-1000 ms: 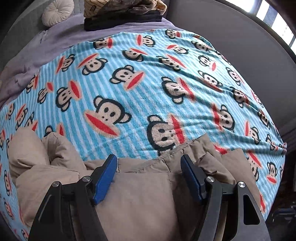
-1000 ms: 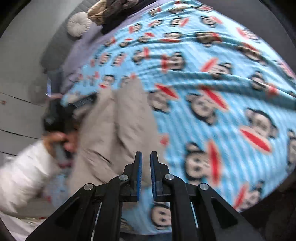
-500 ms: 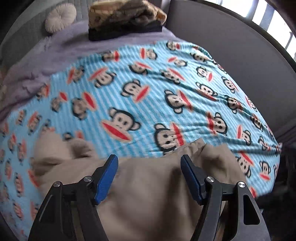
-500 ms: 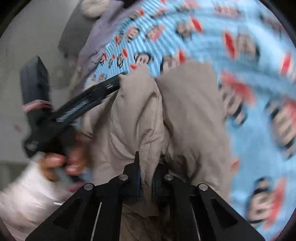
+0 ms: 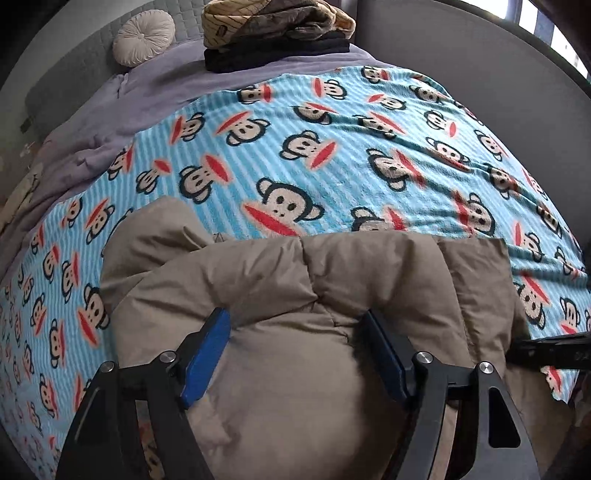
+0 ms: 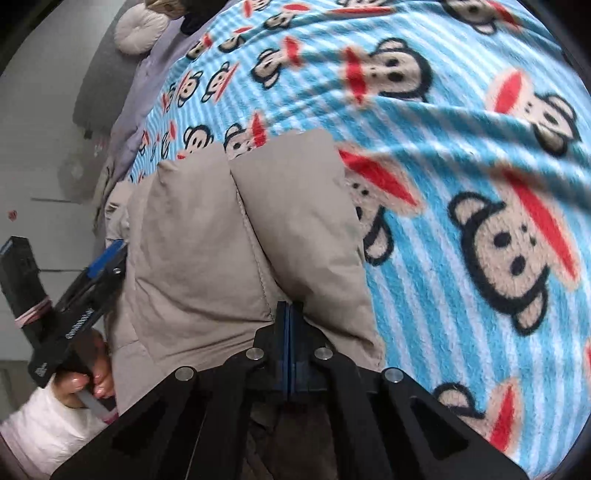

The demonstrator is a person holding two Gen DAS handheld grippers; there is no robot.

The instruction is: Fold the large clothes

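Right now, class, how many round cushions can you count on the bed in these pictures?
1. A single round cream tufted cushion lies at the head of the bed, against the grey headboard, left of the pile of folded clothes. Others may be hidden outside the views.

The left tongs [image 5: 297, 349] point steeply down with their blue pads [image 5: 205, 356] spread wide and opening. The right tongs [image 6: 290, 315] point down too, pads pressed together. At eight o'clock in the right view, a white-sleeved hand [image 6: 86, 380] grips the left handle.
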